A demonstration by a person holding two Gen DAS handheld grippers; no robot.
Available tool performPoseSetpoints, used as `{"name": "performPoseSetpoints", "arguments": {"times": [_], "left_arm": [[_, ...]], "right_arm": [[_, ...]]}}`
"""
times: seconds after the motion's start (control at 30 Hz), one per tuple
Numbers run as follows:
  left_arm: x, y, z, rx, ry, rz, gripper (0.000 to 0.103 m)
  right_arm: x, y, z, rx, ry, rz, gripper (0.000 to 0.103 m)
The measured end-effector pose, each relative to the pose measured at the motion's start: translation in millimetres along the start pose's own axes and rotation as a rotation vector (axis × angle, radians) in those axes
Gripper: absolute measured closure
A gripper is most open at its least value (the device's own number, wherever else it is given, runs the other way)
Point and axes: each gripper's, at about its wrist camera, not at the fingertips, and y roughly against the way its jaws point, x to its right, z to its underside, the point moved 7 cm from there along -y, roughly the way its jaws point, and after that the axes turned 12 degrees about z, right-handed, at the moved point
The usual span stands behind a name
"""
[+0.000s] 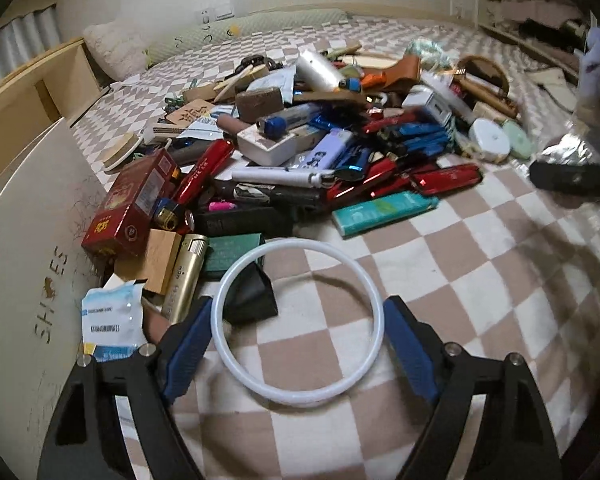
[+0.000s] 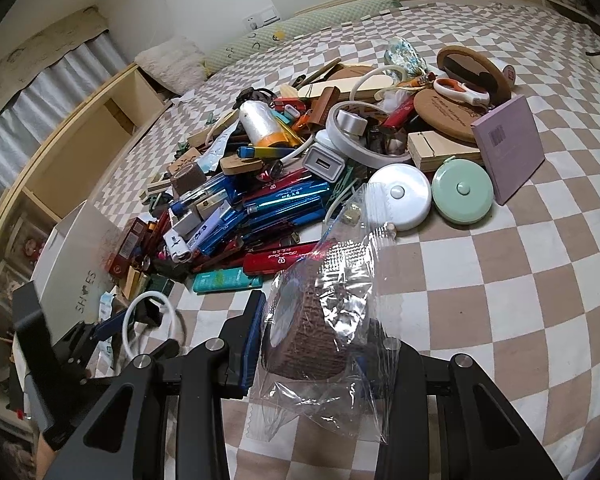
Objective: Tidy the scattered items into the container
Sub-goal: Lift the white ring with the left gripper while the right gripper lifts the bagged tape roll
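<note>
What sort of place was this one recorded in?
Probably a bedroom: the clutter lies on a beige-and-white checkered blanket, with a fluffy cream pillow and a long green bolster against the wall.

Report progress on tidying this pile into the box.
Nothing visibly packed yet. In hand: the right gripper clamps a bagged brown roll; the left gripper straddles the white ring, jaws open. Left: the heap beside the shoe box.
</note>
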Motion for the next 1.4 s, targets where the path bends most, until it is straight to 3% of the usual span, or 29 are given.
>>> {"name": "performPoseSetpoints", "arguments": {"times": [0.3,0.57,0.93,1.4], "left_arm": [[4.6,20.0,4.5,0.043,0.159,0.146,0.019],[0.8,43.7,3.9,0.093,0.219,0.153,0.019],[-6.2,81.3,-2.4,0.161,0.247,0.139,0.019],[-3.2,125.9,-13.7,0.218,0.242,0.135,0.019]], "right_arm": [[-4.6,0.8,5.2,-0.006,0.017,0.0,0.065],[-3.6,2.3,13.6,-0.01,0.035,0.038,0.065],[-22.1,37.1,21.6,0.061,0.094,0.072,0.065],[-61.5,88.9,18.5,0.145,0.158,0.048,0.065]]}}
